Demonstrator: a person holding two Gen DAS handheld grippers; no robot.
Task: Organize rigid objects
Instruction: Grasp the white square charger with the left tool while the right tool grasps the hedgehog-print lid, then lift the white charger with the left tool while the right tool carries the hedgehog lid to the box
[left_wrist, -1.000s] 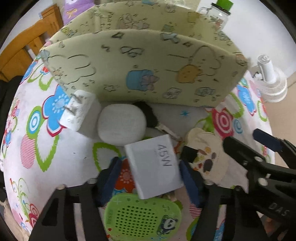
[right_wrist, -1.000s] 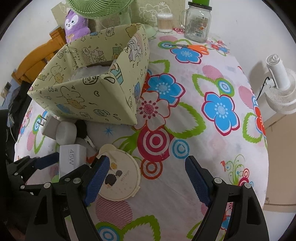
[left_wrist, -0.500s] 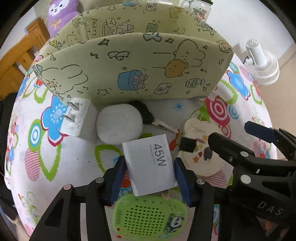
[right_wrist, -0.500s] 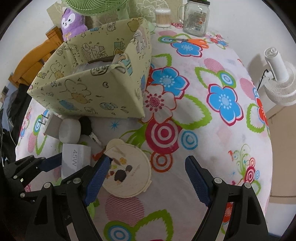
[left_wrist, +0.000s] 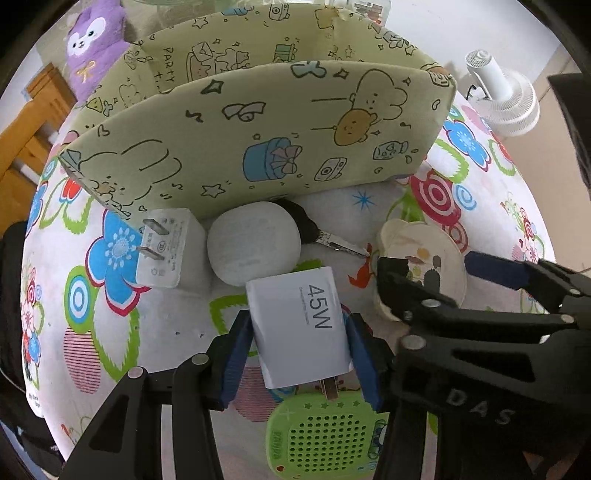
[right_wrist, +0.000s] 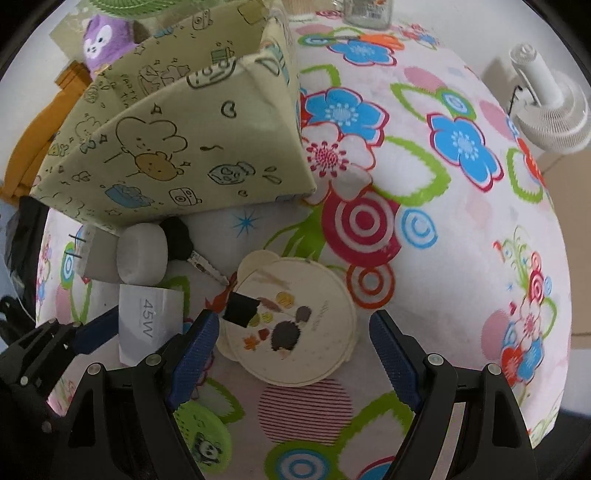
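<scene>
White 45W charger (left_wrist: 301, 326) clamped between blue pads of left gripper (left_wrist: 299, 354), prongs toward 6 o'clock, above green speaker (left_wrist: 325, 435). Round patterned case (right_wrist: 295, 321) framed between spread, empty jaws of right gripper (right_wrist: 291, 358), untouched. Fabric bin (left_wrist: 258, 140) at 12 o'clock; white puck (left_wrist: 255, 242) and second plug (left_wrist: 162, 253) against its wall. Bare tablecloth (right_wrist: 461, 258) at 3 o'clock shown by right view only.

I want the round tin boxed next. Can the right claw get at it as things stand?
Probably yes. The right claw is open and sits low over the round tin, with nothing lying on top; its left pad is beside the tin's edge, the other pad standing clear.
</scene>
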